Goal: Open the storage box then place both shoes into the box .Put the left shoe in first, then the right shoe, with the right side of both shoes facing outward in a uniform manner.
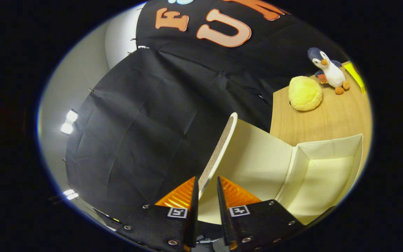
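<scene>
My gripper [207, 182] is shut on the edge of the storage box's lid [254, 157], with one finger on each side of it. The lid stands raised and tilted, its cream inner face turned toward the box and its woven outer edge [219, 150] running up ahead of the fingers. Beyond the fingers to the right, the box [327, 175] lies open, and the part of its cream interior that I can see is bare.
The box sits on a wooden table [331, 119]. Behind the box on the table lie a round yellow plush [304, 93] and a penguin toy [329, 70], with a yellow object [355, 75] past them. Black cloth walls stand close on the left.
</scene>
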Motion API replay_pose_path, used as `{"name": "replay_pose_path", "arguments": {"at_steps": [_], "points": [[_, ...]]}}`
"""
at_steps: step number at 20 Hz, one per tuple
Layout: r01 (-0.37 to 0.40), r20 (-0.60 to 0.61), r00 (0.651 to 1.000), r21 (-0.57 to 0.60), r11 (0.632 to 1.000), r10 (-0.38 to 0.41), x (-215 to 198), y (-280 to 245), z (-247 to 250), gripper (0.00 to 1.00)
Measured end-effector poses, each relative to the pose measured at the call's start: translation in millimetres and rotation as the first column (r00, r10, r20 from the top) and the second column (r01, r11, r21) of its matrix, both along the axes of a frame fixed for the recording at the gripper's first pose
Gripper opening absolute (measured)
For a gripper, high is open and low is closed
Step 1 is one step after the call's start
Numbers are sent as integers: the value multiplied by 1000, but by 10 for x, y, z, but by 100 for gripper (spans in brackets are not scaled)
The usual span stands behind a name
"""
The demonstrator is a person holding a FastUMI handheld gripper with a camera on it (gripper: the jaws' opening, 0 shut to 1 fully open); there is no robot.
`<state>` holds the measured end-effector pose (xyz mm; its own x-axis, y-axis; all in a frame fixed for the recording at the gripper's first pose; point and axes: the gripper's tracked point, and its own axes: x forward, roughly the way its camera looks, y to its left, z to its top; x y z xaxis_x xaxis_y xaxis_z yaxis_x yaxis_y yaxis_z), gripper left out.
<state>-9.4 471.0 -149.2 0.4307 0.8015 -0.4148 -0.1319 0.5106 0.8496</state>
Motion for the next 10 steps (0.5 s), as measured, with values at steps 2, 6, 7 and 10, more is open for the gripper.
{"name": "replay_pose_path", "arguments": {"at_steps": [2, 6, 7, 10], "points": [[-15, 28, 999, -51, 999, 16, -49, -41, -37, 52], [37, 119, 993, -270, 962, -4, -114, -752, -314, 78], [59, 135, 991, -317, 947, -17, -146, -990, -405, 82], [125, 162, 985, -439, 890, -59, -292, -1757, -617, 87]]}}
